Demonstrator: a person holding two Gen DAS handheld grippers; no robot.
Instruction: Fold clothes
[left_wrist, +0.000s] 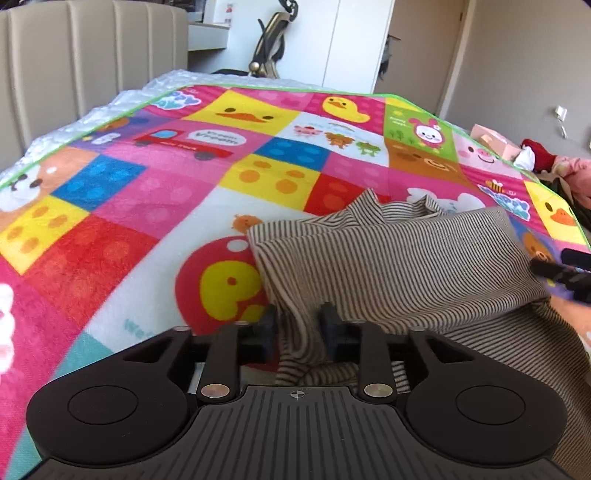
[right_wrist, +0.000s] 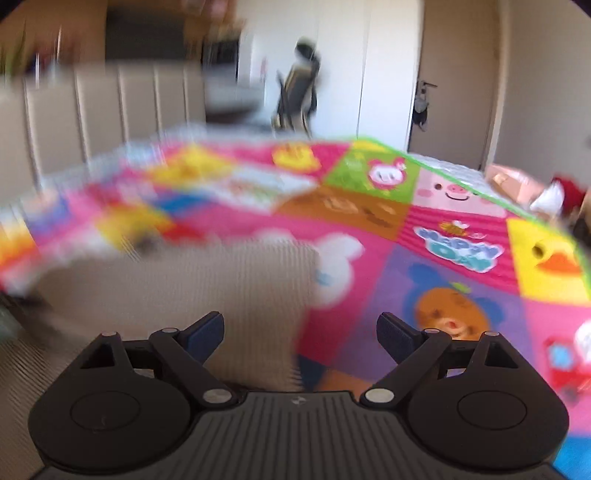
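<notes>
A brown-and-white striped garment (left_wrist: 399, 266) lies partly bunched on a bright cartoon play mat (left_wrist: 155, 192). My left gripper (left_wrist: 299, 325) is shut on a fold of the garment's near edge, and the cloth runs down between its fingers. The right gripper (left_wrist: 565, 273) shows as a dark blur at the garment's right side. In the right wrist view, which is motion-blurred, my right gripper (right_wrist: 301, 332) stands wide open over the striped garment (right_wrist: 177, 291) and the mat (right_wrist: 424, 240), with nothing between its fingers.
The mat covers a bed with a beige padded headboard (left_wrist: 92, 51) at the back left. A pink box (left_wrist: 495, 142) and a heap of red and white items (left_wrist: 535, 155) sit past the mat's right edge. A chair (left_wrist: 269, 48) and white cupboards stand behind.
</notes>
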